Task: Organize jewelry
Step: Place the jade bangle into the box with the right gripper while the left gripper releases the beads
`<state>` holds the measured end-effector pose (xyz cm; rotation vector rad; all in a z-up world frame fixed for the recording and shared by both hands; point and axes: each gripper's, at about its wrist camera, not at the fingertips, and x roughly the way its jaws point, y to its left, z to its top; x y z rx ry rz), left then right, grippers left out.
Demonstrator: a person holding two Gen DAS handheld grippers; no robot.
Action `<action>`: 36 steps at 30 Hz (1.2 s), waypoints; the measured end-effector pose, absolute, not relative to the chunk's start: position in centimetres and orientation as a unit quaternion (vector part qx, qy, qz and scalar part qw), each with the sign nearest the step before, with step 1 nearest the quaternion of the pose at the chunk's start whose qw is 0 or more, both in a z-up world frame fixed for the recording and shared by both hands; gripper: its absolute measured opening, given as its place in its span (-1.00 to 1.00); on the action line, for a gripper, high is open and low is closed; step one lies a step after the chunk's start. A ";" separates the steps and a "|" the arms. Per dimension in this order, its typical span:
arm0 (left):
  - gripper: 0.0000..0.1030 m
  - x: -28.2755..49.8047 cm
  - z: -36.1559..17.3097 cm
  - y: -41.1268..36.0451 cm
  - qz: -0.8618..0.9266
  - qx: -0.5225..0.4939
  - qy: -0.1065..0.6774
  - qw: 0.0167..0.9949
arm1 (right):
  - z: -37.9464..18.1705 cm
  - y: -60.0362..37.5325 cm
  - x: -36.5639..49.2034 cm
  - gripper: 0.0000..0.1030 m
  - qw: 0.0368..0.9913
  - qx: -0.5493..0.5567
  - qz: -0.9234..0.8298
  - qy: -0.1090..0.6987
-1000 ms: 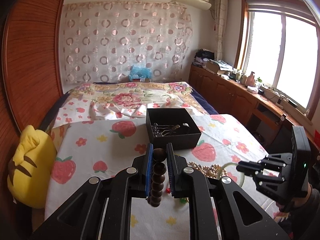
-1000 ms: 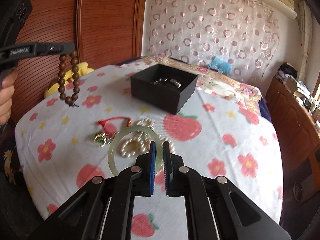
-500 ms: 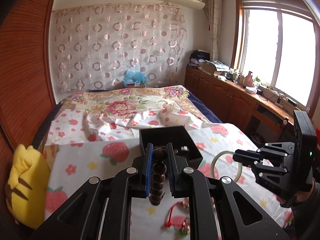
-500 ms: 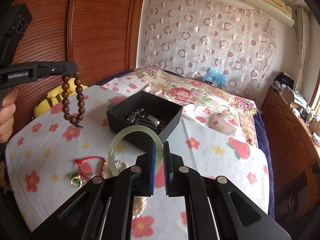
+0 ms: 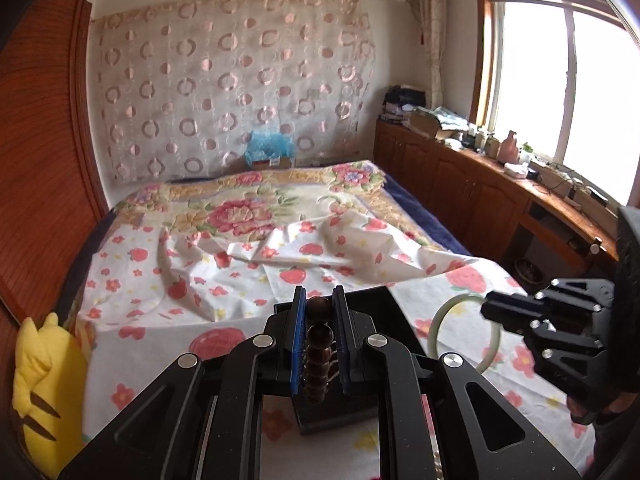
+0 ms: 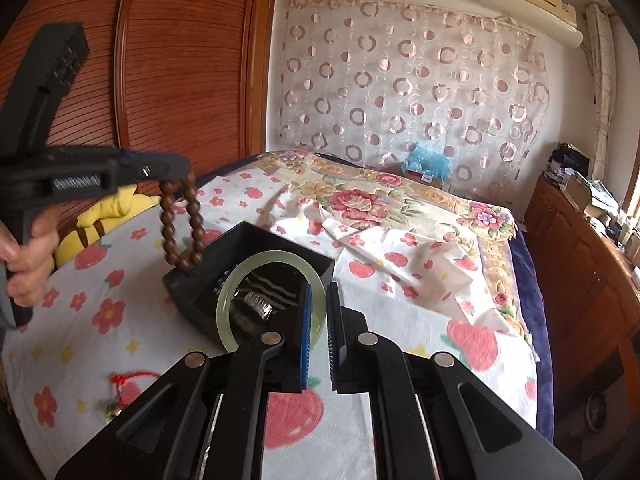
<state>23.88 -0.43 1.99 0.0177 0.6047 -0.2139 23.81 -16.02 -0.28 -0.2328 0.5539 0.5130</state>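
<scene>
My right hand-held gripper (image 6: pixel 317 336) pinches the rim of the pale green jade bangle (image 6: pixel 269 297), which hangs just over the near side of the black jewelry box (image 6: pixel 256 276). My left hand-held gripper (image 5: pixel 319 346) is clamped on the brown wooden bead bracelet (image 6: pixel 182 224), its loop dangling at the box's left corner. Inside the box I see silvery pieces; I cannot make them out. On the strawberry-print cloth (image 6: pixel 404 312) near me lies a red corded charm (image 6: pixel 124 390), not yet put away. I judge this the carrying-in step: next, each piece must be lowered past the box wall before the jaws let go. Beyond, the flowered bed (image 6: pixel 360 204).
</scene>
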 end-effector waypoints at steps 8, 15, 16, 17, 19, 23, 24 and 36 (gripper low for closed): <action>-0.63 26.0 -0.4 -0.4 -0.100 0.009 0.322 0.942 | -0.4 -14.9 27.2 -0.83 0.919 -0.117 0.265 0.269; -0.21 25.4 -2.1 1.6 -0.071 0.013 0.336 0.939 | -1.3 -12.9 29.4 -0.83 0.912 -0.125 0.281 0.273; -0.19 25.1 -2.4 2.1 -0.067 0.010 0.339 0.938 | -1.5 -12.6 29.6 -0.83 0.911 -0.127 0.282 0.273; -0.18 24.8 -2.6 2.4 -0.064 0.008 0.341 0.938 | -1.7 -12.2 29.9 -0.83 0.910 -0.130 0.284 0.274; -0.10 24.3 -3.1 3.4 -0.058 -0.002 0.343 0.937 | -2.0 -11.8 30.3 -0.83 0.908 -0.131 0.286 0.276; -0.08 23.5 -4.1 4.5 -0.051 -0.020 0.349 0.935 | -2.6 -10.9 30.8 -0.83 0.906 -0.128 0.290 0.279; -0.08 23.4 -4.3 4.6 -0.051 -0.022 0.351 0.935 | -2.6 -10.7 30.9 -0.82 0.906 -0.127 0.291 0.281; -0.07 22.8 -4.6 4.3 -0.063 -0.020 0.350 0.934 | -3.5 -7.7 30.6 -0.81 0.890 -0.138 0.316 0.298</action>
